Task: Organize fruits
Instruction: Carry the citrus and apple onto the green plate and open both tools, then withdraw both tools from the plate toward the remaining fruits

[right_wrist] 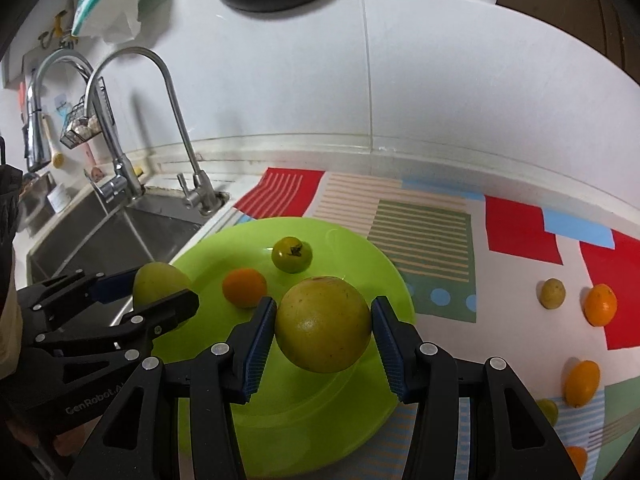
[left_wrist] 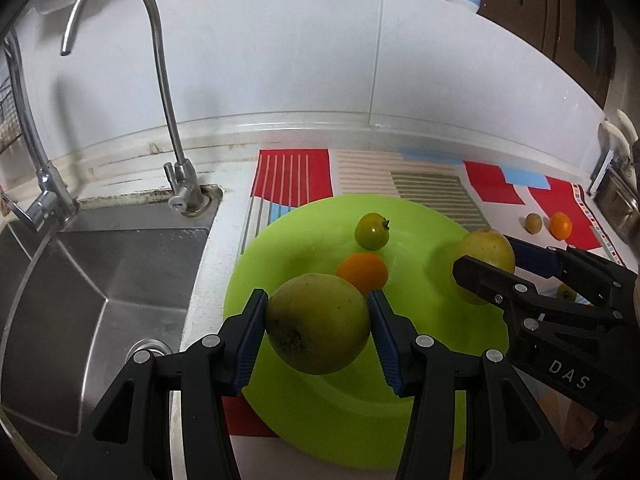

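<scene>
A lime-green plate (left_wrist: pixel 304 248) (right_wrist: pixel 360 256) lies on a patterned mat. On it sit a small green tomato (left_wrist: pixel 372 230) (right_wrist: pixel 292 254) and a small orange (left_wrist: pixel 363 273) (right_wrist: pixel 244 287). My left gripper (left_wrist: pixel 318 322) (right_wrist: pixel 160 300) is shut on a large yellow-green fruit (left_wrist: pixel 318 322) (right_wrist: pixel 160 284) above the plate's left part. My right gripper (right_wrist: pixel 323 324) (left_wrist: pixel 486 266) is shut on a second large yellow-green fruit (right_wrist: pixel 323 324) (left_wrist: pixel 486 248) above the plate's right part.
A steel sink (left_wrist: pixel 100 280) with two taps (left_wrist: pixel 160 80) lies to the left. On the mat (right_wrist: pixel 424 232) to the right lie loose fruits: a small yellow one (right_wrist: pixel 552 293), oranges (right_wrist: pixel 600 305) (right_wrist: pixel 582 383) and others at the edge. A tiled wall stands behind.
</scene>
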`<action>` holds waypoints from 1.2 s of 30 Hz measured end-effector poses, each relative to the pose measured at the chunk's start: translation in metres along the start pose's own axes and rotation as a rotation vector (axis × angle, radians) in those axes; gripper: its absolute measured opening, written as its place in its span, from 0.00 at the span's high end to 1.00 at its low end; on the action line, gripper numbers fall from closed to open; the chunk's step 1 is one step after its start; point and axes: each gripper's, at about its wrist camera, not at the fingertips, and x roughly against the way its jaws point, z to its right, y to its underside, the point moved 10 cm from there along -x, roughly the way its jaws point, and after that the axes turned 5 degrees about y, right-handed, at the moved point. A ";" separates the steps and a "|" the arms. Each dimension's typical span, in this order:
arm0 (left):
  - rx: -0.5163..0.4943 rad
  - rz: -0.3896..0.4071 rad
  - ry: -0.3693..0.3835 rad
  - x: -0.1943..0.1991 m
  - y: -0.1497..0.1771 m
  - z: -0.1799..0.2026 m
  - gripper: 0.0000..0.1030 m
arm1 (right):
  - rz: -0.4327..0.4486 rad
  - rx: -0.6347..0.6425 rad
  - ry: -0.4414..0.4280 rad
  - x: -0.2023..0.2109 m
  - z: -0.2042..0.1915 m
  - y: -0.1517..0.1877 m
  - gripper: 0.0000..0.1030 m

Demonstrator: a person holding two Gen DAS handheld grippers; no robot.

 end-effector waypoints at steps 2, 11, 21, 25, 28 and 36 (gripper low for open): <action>-0.002 -0.010 0.001 -0.004 0.000 0.001 0.51 | -0.004 -0.003 0.000 -0.003 0.001 0.000 0.52; 0.000 0.016 -0.028 0.006 -0.003 -0.001 0.38 | -0.004 -0.049 0.009 -0.002 0.010 -0.002 0.43; -0.020 0.097 -0.045 0.055 -0.013 0.014 0.23 | 0.115 -0.047 0.061 0.054 0.022 -0.016 0.29; -0.036 0.129 -0.044 0.076 -0.014 0.027 0.19 | 0.153 -0.053 0.087 0.081 0.029 -0.016 0.24; -0.054 0.151 -0.042 0.090 -0.013 0.038 0.16 | 0.178 -0.059 0.115 0.103 0.038 -0.012 0.21; -0.093 0.202 -0.002 0.113 -0.012 0.077 0.09 | 0.213 -0.082 0.180 0.144 0.066 0.005 0.20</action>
